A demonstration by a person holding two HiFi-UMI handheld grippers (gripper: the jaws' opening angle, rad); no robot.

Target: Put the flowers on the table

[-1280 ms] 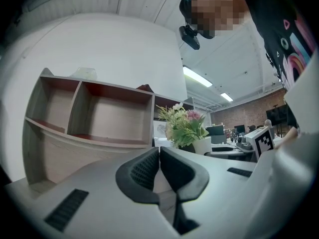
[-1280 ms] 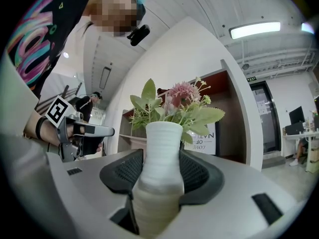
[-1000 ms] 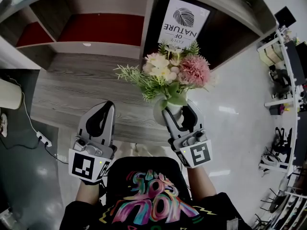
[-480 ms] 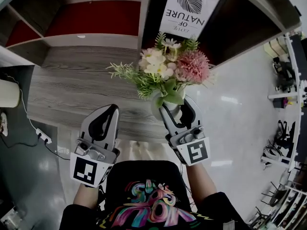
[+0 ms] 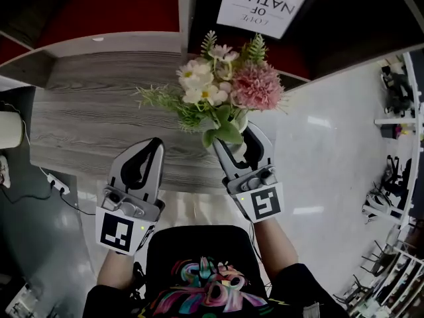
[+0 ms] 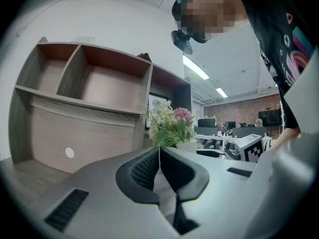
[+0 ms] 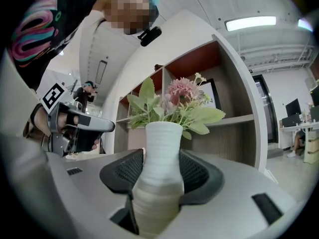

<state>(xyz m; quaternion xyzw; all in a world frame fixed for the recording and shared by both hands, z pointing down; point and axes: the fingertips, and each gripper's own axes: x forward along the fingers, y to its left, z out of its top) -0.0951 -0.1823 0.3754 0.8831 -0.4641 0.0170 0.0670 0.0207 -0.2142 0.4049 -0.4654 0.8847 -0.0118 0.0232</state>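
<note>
Pink, cream and green flowers (image 5: 218,88) stand in a white ribbed vase (image 7: 160,168). My right gripper (image 5: 240,143) is shut on the vase's body and holds it upright over the near right part of the grey wood-grain table (image 5: 93,121). In the right gripper view both pads press the vase's sides and the flowers (image 7: 174,101) rise above them. Leaves and the gripper hide most of the vase in the head view. My left gripper (image 5: 142,163) hovers over the table's near edge, to the left of the vase, shut and holding nothing. The left gripper view shows its shut jaws, with the flowers (image 6: 172,126) beyond them.
A shelf unit with red back panels (image 5: 112,12) stands behind the table. In its right bay leans a framed "LOVE OF NATURE" sign (image 5: 268,2). A power strip and cable (image 5: 56,184) lie on the floor at the left. Racks (image 5: 397,111) line the far right.
The right gripper has carried the vase a little further in over the table, toward the shelf. The left gripper stays shut beside it.
</note>
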